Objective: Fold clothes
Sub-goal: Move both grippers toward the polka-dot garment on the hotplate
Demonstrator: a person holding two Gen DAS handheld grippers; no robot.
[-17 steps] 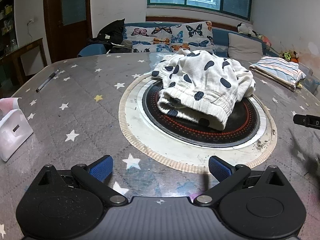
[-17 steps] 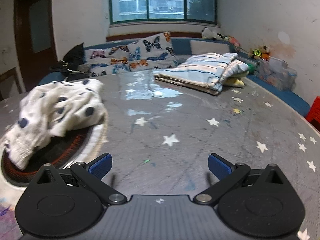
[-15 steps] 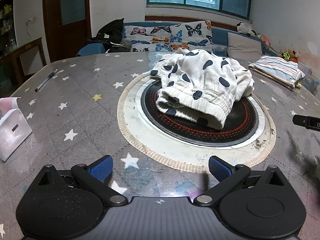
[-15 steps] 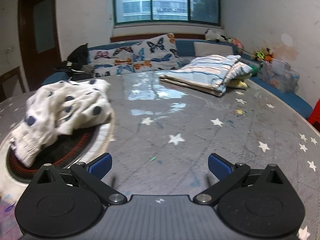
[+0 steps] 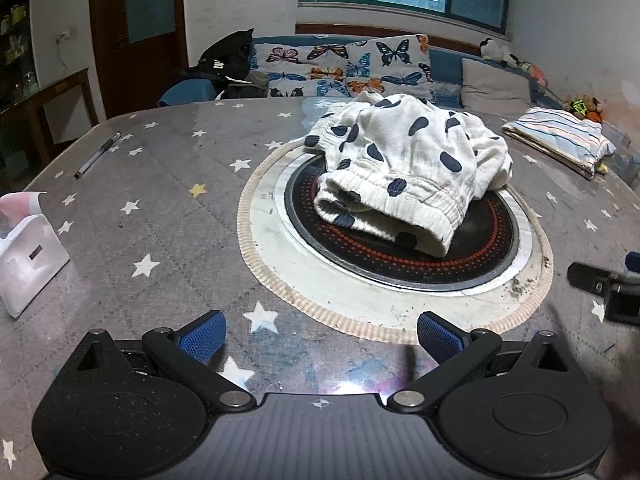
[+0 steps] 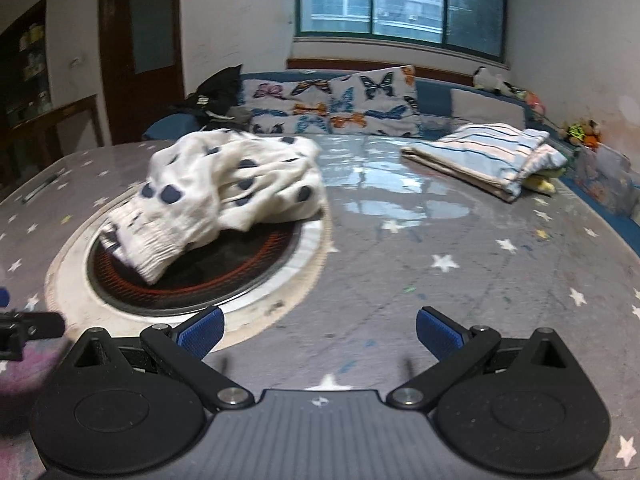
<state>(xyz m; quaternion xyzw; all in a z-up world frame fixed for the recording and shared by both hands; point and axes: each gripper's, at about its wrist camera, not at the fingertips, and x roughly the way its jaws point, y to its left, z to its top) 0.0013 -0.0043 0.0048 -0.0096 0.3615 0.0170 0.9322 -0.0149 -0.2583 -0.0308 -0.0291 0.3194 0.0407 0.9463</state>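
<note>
I see the star-patterned bench (image 5: 160,216) with a round black cooktop (image 5: 484,248) set in its middle, and the crumpled white spotted garment (image 5: 404,168) lies heaped on that cooktop, untouched. A folded striped cloth (image 6: 488,156) sits near the far right edge. My left tool (image 5: 320,334) and right tool (image 6: 318,330) both hover spread wide and empty over the near edge.

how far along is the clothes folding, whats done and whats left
Done: a striped garment lies folded at the far right of the table. In hand: nothing; the left gripper and the right gripper are both open and empty, short of the clothes. Left: the white spotted garment sits crumpled on the round black cooktop, untouched, so spreading and folding it remain.
</note>
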